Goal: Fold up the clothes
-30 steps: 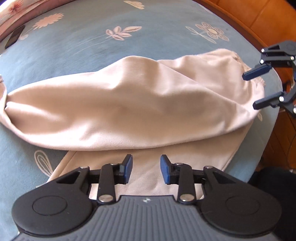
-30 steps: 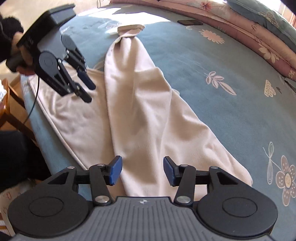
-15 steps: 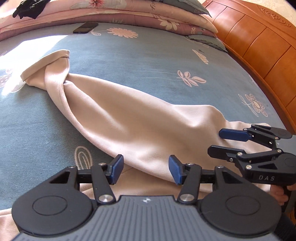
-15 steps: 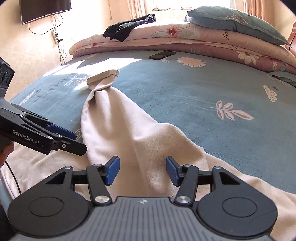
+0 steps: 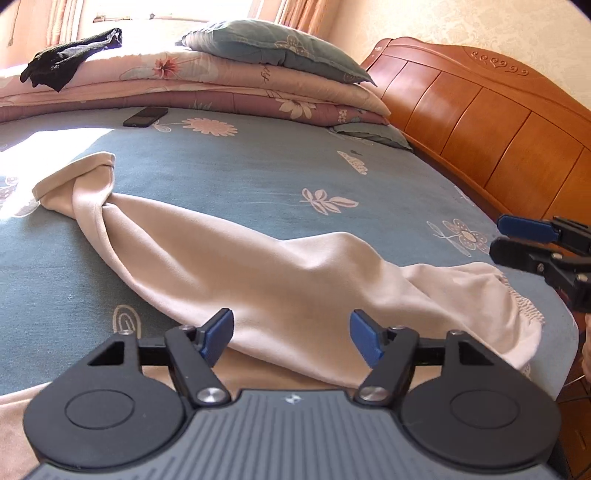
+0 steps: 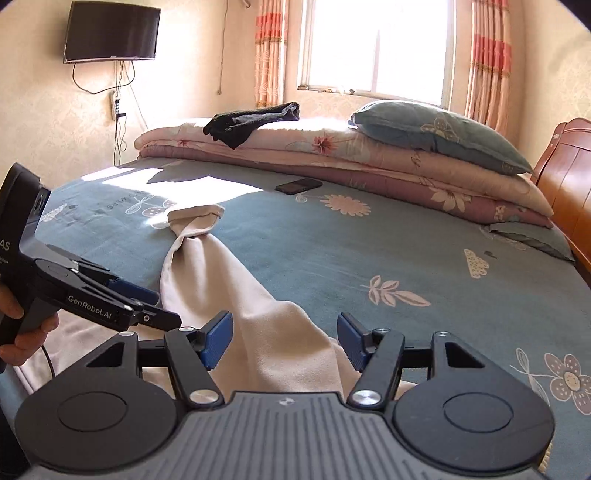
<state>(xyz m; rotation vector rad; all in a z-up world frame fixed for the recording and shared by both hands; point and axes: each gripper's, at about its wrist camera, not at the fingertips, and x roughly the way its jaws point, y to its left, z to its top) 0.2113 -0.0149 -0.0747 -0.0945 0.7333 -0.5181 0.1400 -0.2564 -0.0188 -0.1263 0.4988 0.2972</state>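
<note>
A beige garment (image 5: 236, 258) lies stretched across the blue flowered bedsheet (image 5: 258, 173), its twisted narrow end (image 5: 77, 177) at the far left. My left gripper (image 5: 291, 336) hovers open over the garment's near edge, nothing between its fingers. In the right wrist view the same garment (image 6: 218, 280) runs away from me toward its twisted end (image 6: 195, 221). My right gripper (image 6: 284, 338) is open above the cloth and holds nothing. The left gripper (image 6: 162, 306) appears at the left of that view, held by a hand. The right gripper (image 5: 506, 240) shows at the right edge of the left wrist view.
A black phone (image 5: 146, 116) lies on the sheet near folded quilts (image 5: 229, 88) topped by a blue pillow (image 5: 273, 48) and a dark garment (image 5: 70, 55). A wooden headboard (image 5: 491, 110) bounds the right side. A wall television (image 6: 110, 31) and a window (image 6: 376, 48) are behind.
Both grippers have tilted up from looking down at the garment to looking across the bed. Their jaws have widened a little. The garment has not moved.
</note>
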